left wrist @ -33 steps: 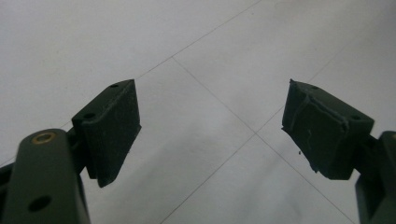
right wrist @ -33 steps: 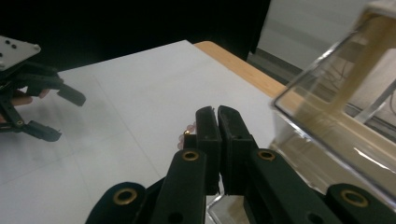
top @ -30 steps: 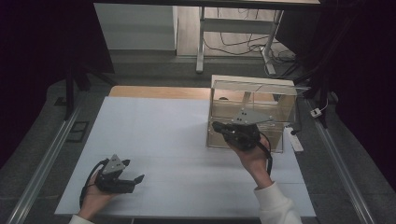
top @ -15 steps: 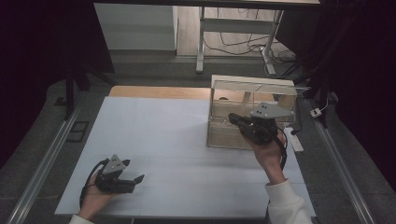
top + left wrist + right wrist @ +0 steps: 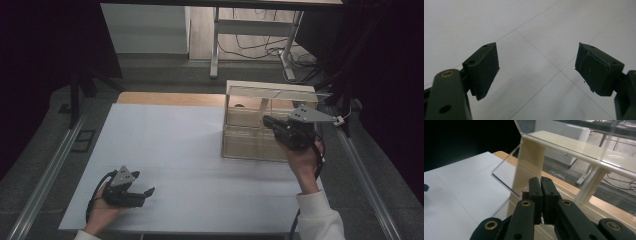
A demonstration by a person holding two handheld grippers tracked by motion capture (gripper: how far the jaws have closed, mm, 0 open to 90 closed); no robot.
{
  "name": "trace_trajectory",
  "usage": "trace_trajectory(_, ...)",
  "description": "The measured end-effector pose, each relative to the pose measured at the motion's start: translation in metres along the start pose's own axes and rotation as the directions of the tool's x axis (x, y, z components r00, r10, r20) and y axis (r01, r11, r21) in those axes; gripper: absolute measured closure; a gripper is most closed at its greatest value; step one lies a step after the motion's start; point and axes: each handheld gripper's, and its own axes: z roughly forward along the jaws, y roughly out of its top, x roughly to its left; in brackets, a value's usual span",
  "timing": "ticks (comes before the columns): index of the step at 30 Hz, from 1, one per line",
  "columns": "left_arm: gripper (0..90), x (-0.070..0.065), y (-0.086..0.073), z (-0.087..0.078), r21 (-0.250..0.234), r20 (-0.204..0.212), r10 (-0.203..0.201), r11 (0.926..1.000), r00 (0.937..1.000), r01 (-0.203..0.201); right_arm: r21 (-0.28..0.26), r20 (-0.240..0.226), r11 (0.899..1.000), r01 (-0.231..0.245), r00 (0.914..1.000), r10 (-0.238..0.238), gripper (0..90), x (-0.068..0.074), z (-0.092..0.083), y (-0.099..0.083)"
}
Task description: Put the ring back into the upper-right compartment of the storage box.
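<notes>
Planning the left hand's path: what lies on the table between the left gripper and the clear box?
Nothing: in the high view only bare white table separates the left gripper from the clear box.

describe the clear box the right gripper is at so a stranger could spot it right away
Start at the white table and look to its far right corner. There stands the clear box, see-through walls with pale wooden posts and shelves inside. It is the one thing standing on the table, and the right gripper, jaws shut, is against it.
</notes>
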Motion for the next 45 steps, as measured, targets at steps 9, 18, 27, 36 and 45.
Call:
trace_trajectory(9,19.0,0.000,0.000,0.000,0.000,0.002,-0.002,1.0000,1.0000,0.002,-0.002,0.073,1.000,-0.027,0.9970,0.027,86.6,-0.024,-0.013,-0.001)
trace_trajectory(18,19.0,0.001,0.000,0.000,0.001,0.001,-0.002,1.0000,1.0000,0.002,-0.002,0.125,0.998,-0.056,0.9906,0.056,86.6,-0.042,-0.018,-0.003)
trace_trajectory(27,19.1,0.000,0.000,0.001,0.005,-0.001,-0.001,1.0000,1.0000,0.001,0.020,0.158,0.998,-0.064,0.9856,0.060,86.3,-0.051,-0.014,-0.005)
trace_trajectory(36,19.1,0.001,-0.001,0.000,0.004,-0.002,-0.003,1.0000,1.0000,0.003,0.043,0.177,0.997,-0.068,0.9825,0.059,86.2,-0.056,-0.008,-0.007)
trace_trajectory(45,19.1,0.001,-0.001,0.000,0.004,-0.002,-0.003,1.0000,1.0000,0.003,0.038,0.164,0.997,-0.073,0.9843,0.065,67.1,-0.056,-0.009,-0.008)
